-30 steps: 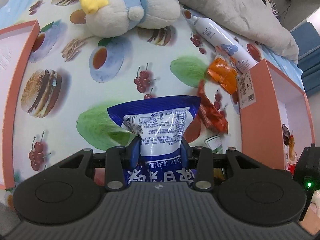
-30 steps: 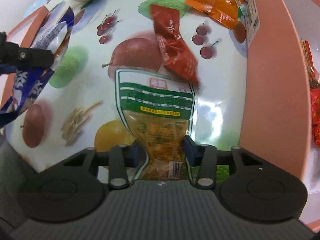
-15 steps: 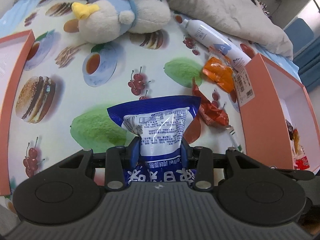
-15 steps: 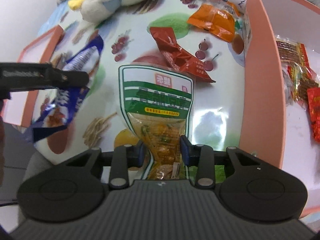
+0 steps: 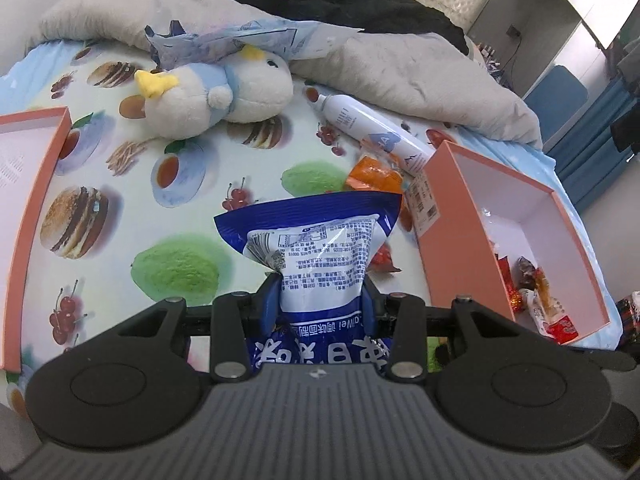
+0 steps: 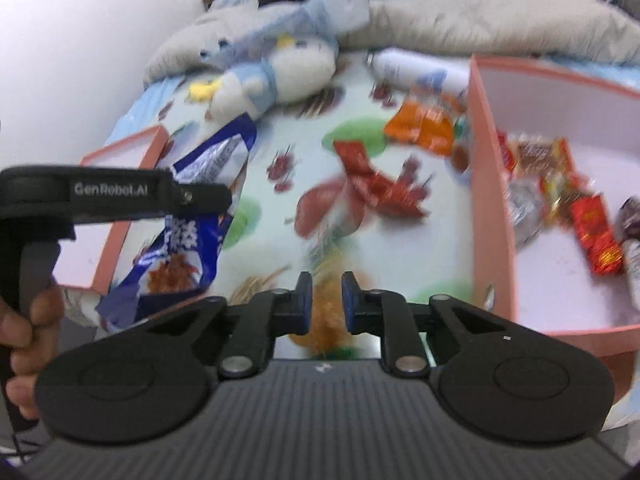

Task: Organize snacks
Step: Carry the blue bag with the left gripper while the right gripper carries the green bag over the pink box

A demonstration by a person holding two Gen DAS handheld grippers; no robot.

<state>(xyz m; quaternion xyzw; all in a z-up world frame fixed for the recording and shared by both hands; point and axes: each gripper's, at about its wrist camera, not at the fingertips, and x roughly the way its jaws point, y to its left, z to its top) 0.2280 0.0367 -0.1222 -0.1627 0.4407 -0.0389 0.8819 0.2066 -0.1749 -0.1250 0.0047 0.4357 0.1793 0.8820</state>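
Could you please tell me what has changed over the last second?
The right gripper has just been closing its jaws on the orange-and-green snack packet and has risen with it. The left gripper still holds the blue snack bag.

Plush bird lies on the food-print sheet. White spray bottle just right of the plush, on its side. Grey blanket bunched behind the plush; black garment on top of it, farther back.
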